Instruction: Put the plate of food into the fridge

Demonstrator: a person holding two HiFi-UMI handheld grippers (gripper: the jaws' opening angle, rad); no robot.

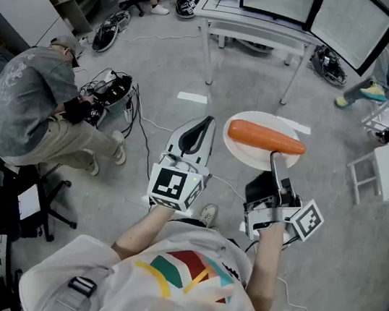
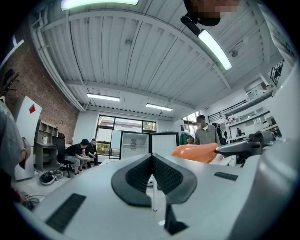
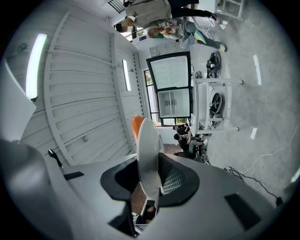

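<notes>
At one o'clock from the wearer's chest in the head view, a round white plate [image 1: 243,151] hangs above the grey floor [image 1: 159,57], carrying a long orange carrot-like piece of food [image 1: 265,137]. The right gripper [image 1: 276,159] pinches the plate's near rim at six o'clock, jaws narrow and clamped on it. Its own view shows the plate edge-on between them. At eleven o'clock the left gripper [image 1: 201,124] is empty, jaws pressed together. Black-framed glass-fronted cabinets [image 1: 316,9] stand at twelve o'clock.
</notes>
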